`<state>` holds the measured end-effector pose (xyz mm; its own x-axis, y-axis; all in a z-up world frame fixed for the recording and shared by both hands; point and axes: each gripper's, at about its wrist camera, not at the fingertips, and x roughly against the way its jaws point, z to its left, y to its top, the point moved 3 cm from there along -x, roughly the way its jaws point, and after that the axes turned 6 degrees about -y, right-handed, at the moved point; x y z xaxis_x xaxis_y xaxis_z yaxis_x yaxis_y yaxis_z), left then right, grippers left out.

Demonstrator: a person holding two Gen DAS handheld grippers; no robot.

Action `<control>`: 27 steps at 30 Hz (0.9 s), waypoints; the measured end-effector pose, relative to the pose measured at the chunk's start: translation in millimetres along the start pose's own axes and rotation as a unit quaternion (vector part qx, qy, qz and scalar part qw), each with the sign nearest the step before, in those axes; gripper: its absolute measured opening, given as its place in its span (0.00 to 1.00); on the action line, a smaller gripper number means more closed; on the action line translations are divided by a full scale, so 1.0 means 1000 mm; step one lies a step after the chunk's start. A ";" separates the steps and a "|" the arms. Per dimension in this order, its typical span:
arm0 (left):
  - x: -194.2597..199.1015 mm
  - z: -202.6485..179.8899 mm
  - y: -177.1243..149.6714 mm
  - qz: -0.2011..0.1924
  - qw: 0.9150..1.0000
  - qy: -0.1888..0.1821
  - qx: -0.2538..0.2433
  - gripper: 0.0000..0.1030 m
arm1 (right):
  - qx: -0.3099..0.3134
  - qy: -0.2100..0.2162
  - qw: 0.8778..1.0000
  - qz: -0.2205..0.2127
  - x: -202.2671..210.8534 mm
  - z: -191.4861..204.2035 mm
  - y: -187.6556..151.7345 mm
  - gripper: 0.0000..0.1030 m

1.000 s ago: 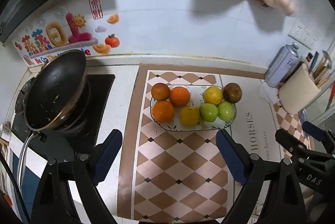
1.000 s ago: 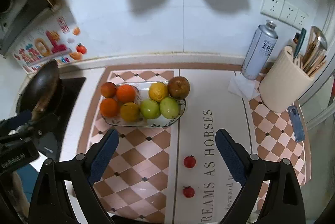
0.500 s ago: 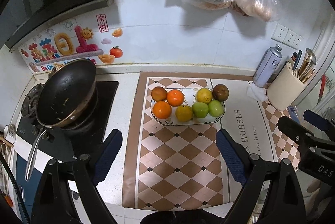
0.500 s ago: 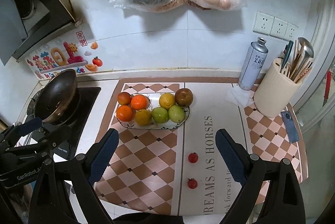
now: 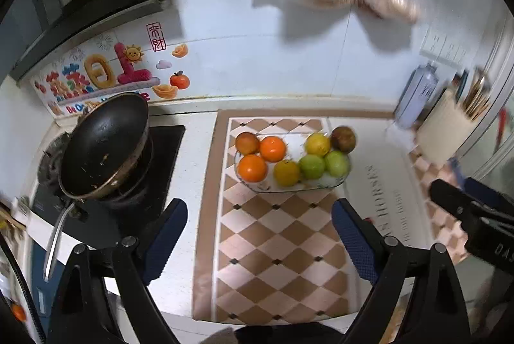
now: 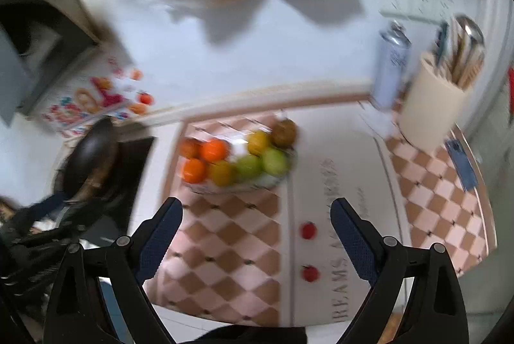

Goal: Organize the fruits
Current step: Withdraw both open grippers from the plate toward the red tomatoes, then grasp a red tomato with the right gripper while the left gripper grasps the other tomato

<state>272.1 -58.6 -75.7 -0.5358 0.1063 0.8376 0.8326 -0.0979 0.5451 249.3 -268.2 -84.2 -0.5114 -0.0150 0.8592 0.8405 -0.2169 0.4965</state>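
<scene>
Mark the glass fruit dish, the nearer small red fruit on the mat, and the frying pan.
glass fruit dish [image 5: 321, 185], left wrist view, front rim.
nearer small red fruit [image 6: 310, 273], right wrist view, its middle.
frying pan [image 5: 102, 145], left wrist view, inner base.

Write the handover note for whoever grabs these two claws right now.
Left claw: open, holding nothing, above the checkered mat.
Right claw: open, holding nothing.
Glass dish: holds eight fruits, oranges on the left, yellow, green and brown ones on the right.
Two small red fruits lie loose on the mat in front of the right claw.
Done: dish is filled. Left: probably the two red fruits.
</scene>
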 end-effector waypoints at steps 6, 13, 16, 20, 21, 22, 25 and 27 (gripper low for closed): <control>-0.062 -0.027 -0.011 0.051 0.997 0.028 -0.047 0.96 | -0.039 -0.022 0.994 0.102 -0.093 -0.048 -0.045 0.72; -0.142 -0.063 -0.034 0.162 0.983 0.003 -0.081 0.96 | -0.071 -0.011 0.972 0.221 -0.187 -0.078 -0.119 0.50; -0.168 -0.076 -0.044 0.198 0.976 -0.004 -0.093 0.96 | -0.073 0.000 0.967 0.246 -0.208 -0.078 -0.139 0.40; -0.193 -0.092 -0.051 0.233 0.968 -0.020 -0.092 0.96 | -0.050 -0.005 0.970 0.236 -0.212 -0.076 -0.148 0.31; -0.198 -0.097 -0.052 0.240 0.966 -0.023 -0.092 0.96 | -0.050 -0.006 0.972 0.232 -0.210 -0.076 -0.147 0.31; -0.202 -0.101 -0.052 0.246 0.964 -0.028 -0.092 0.96 | -0.053 -0.004 0.973 0.224 -0.207 -0.078 -0.146 0.31; -0.217 -0.120 -0.054 0.257 0.961 -0.043 -0.096 0.96 | -0.069 -0.012 0.976 0.207 -0.197 -0.094 -0.139 0.31; -0.228 -0.136 -0.055 0.268 0.957 -0.058 -0.098 0.96 | -0.092 -0.016 0.975 0.202 -0.193 -0.111 -0.134 0.31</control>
<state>328.9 -212.1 -291.7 -0.0104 0.0960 0.9953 0.9352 -0.3513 0.0436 215.6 -344.2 -330.6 -0.1365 -0.1060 0.9850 0.9246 -0.3707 0.0882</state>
